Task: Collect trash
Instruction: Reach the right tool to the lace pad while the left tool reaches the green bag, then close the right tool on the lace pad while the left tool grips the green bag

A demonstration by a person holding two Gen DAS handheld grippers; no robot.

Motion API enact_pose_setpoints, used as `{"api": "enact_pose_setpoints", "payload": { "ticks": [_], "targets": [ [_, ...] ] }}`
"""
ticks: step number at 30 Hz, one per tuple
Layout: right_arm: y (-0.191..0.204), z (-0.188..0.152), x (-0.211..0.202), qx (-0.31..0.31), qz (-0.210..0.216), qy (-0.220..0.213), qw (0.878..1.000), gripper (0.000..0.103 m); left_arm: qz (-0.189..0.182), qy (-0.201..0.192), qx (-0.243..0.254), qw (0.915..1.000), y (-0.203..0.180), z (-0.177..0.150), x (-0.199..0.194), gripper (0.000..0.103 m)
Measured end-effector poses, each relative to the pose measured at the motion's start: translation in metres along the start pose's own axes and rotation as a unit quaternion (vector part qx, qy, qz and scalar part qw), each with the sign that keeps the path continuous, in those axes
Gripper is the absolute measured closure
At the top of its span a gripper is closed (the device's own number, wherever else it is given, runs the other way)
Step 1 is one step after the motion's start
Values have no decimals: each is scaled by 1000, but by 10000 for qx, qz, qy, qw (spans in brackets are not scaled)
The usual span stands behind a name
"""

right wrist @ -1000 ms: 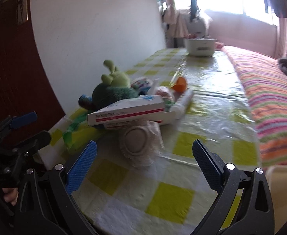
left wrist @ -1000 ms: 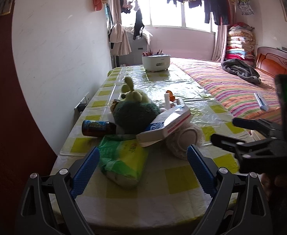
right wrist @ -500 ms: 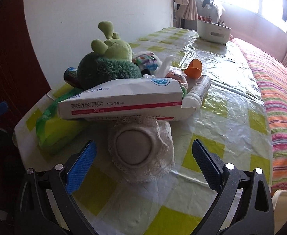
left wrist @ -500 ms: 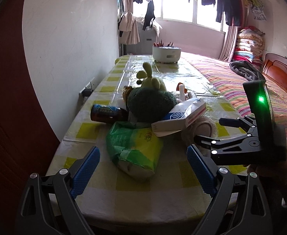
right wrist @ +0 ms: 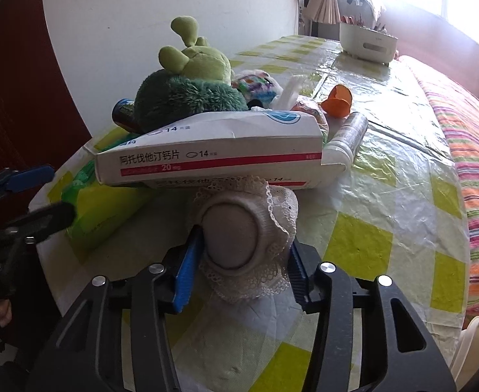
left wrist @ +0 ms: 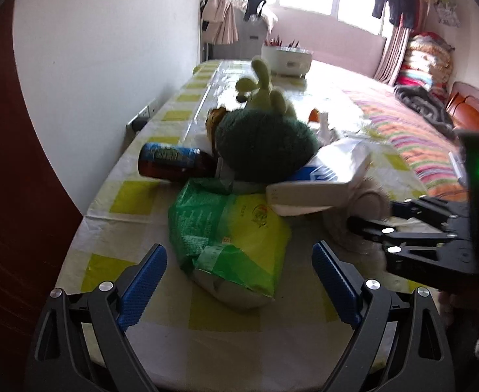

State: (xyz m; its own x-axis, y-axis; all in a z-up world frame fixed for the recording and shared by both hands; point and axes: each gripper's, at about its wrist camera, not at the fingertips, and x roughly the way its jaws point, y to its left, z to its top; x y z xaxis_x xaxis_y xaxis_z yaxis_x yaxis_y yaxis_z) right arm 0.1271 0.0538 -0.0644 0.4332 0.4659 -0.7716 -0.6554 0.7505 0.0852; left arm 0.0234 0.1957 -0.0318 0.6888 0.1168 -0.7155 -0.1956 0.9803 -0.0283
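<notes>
A round grey pad with a white lace trim lies on the checked table under the end of a white medicine box. My right gripper is closing around it, and its blue pads touch both sides. In the left wrist view this gripper reaches in from the right onto the lace pad. My left gripper is open, with a green and yellow packet just ahead of its fingers and untouched. A brown bottle lies on its side behind the packet.
A green plush toy sits on the pile. Beside it are an orange cap and a white tube. A white container stands at the far end. A striped bed runs along the right; a wall is on the left.
Both grippers have moved down and closer to the pile. The right gripper's jaws, wide open before, have come in onto the lace-trimmed pad. The left gripper stays open.
</notes>
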Motion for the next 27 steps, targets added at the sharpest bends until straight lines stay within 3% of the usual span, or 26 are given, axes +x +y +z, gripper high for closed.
{"api": "enact_pose_setpoints", "payload": {
  "ticks": [11,13,14,17,27],
  "targets": [
    [3,-9,-8,20,96,-102,9999,61,-114,221,-139,9996,5,-3,22,15],
    [2,-10,-9,25,95,-116,9999,61,-84,176,-65,9998,4,-3,23,29],
    [2,-12,-10,56,114,-129,9998,61,-19,199,-3,9998,3,-3,25,42],
    [-1,-14,-12,130,182,-158,9996,62,-54,180,66,9998,3,-3,26,55],
    [-13,-28,-37,344,95,-410,9985,62,-170,-144,166,9996,-1,-5,2,65]
  ]
}}
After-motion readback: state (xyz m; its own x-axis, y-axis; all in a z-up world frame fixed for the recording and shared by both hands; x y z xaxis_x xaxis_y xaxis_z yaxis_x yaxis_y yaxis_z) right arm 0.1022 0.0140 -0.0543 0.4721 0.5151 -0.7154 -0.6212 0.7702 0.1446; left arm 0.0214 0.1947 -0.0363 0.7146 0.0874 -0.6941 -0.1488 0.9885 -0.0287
